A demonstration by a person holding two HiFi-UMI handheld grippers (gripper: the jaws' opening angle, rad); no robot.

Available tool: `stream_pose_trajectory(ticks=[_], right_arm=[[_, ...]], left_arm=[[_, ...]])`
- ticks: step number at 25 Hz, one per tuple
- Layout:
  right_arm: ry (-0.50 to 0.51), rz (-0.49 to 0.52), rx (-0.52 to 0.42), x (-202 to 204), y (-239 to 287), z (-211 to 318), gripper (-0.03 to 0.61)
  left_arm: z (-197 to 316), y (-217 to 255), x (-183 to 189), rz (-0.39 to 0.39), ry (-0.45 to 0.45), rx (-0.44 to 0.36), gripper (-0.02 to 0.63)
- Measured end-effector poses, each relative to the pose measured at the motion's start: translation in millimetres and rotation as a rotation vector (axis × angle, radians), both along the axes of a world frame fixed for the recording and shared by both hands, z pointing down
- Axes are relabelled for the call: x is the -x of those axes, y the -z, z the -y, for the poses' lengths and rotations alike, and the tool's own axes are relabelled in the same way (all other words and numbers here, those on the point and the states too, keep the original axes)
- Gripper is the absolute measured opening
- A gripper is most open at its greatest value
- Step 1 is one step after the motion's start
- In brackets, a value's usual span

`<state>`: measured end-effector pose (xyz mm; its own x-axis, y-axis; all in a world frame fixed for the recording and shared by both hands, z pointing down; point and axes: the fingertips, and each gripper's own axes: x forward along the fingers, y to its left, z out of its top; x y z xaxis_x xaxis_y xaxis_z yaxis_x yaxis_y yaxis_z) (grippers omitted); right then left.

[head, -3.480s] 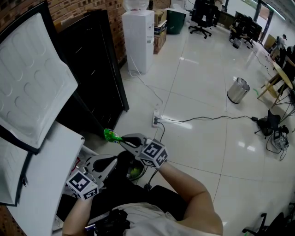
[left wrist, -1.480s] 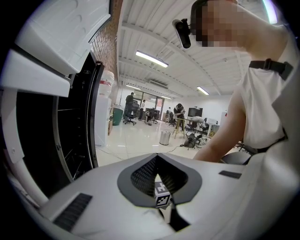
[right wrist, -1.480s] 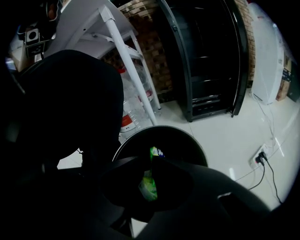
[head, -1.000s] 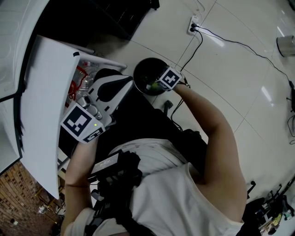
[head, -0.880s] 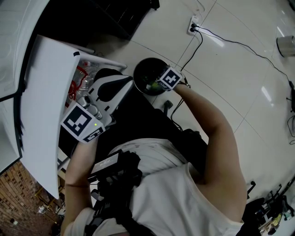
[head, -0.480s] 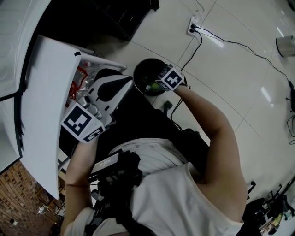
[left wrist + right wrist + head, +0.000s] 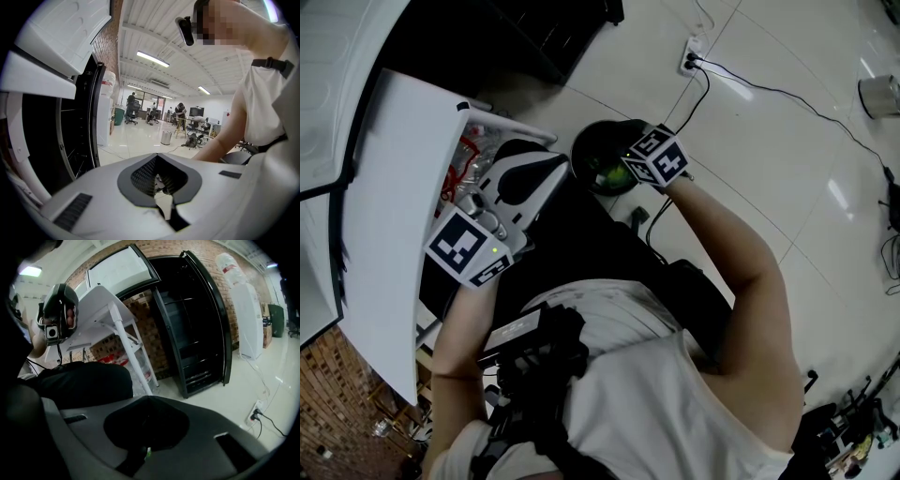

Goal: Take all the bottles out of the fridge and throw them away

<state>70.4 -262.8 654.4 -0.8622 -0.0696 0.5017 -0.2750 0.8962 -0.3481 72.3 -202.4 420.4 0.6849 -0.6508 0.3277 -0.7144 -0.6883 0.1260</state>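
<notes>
Right hand-held gripper: jaws pressed together, nothing between them. It hangs just above the black bin, at the edge nearest the person's outstretched arm. One green bottle lies down inside the bin.

The left hand-held gripper is closed and empty as well. It is held beside the bin on the fridge side, over the person's dark trousers.

Just beyond that gripper, away from the bin, the white fridge door stands open. Clear bottles with red labels are crowded on its low shelf behind a white rail.

On the far side of the bin from the person, a white power strip lies on the glossy tile floor. Past the fridge door from the bin, a black cabinet stands with its own door swung open.
</notes>
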Motion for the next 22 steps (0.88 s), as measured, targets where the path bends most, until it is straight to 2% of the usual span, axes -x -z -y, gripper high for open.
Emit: stream_pose_trajectory(ticks=[7,13,17,22], right_arm=[[-0.04,0.129,-0.052,9.1,54.5,7.6,0.0],[-0.064,0.287,-0.177,12.0,154.6,16.6,0.0],[-0.026,0.379,-0.269,18.3,227.9,11.2,0.0],[0.048,0.46,-0.329,35.2,303.6,-8.0,0.0]], left_arm=[[-4.4,8.1,-5.1,0.04,-0.031,-0.033,0.011],[-12.0,28.9,-8.9,0.052,-0.046,-0.089,0.011],[-18.1,49.3,-5.5,0.032,-0.016,-0.128,0.011],[-32.2,79.8,2.5,0.003,0.012,-0.176,0.011]])
